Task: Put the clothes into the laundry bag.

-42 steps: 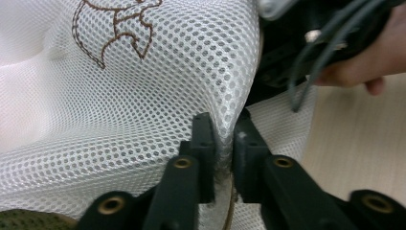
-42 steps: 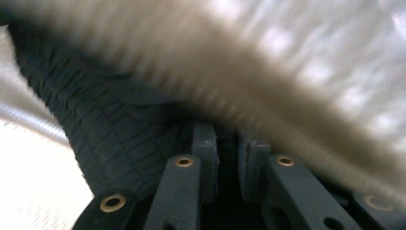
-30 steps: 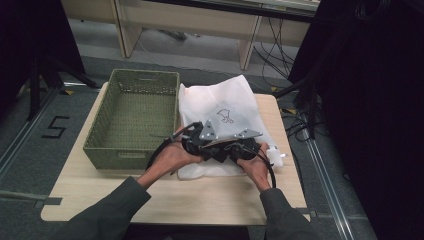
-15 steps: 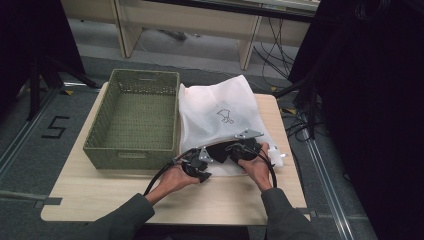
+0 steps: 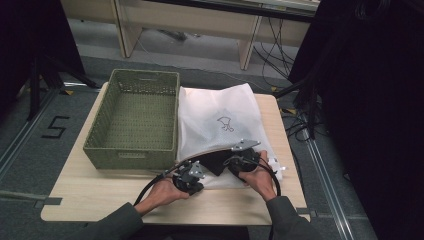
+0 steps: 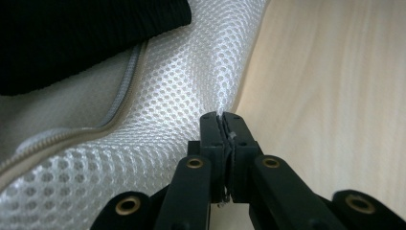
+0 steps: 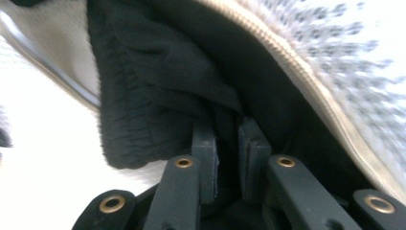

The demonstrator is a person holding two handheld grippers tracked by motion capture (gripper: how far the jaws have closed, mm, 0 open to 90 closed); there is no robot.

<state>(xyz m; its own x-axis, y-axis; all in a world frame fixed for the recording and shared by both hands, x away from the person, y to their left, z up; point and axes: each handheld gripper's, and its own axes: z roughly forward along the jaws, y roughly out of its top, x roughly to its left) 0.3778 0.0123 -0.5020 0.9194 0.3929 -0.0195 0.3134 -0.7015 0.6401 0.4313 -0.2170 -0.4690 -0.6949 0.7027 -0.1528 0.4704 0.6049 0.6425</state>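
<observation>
A white mesh laundry bag (image 5: 220, 110) lies on the table with its zippered mouth toward the person. A black garment (image 5: 214, 162) sticks out of that mouth. My left gripper (image 5: 187, 177) is at the bag's front left corner. In the left gripper view my left gripper (image 6: 221, 117) is shut on a pinch of the white mesh (image 6: 158, 120), below the zipper (image 6: 119, 96) and the black garment (image 6: 72, 33). My right gripper (image 5: 242, 162) is at the mouth's right side. In the right gripper view my right gripper (image 7: 227, 127) is shut on the black garment (image 7: 158, 81), under the zipper edge (image 7: 297, 62).
A green woven basket (image 5: 132, 120), with nothing inside, stands left of the bag and touches its edge. The light wooden table (image 5: 100, 195) shows bare wood along the front. Dark equipment and cables crowd the floor at the right.
Both grippers have pulled back toward the person, the left one farther and to the left. The bag's mouth has spread and more of the black garment shows.
</observation>
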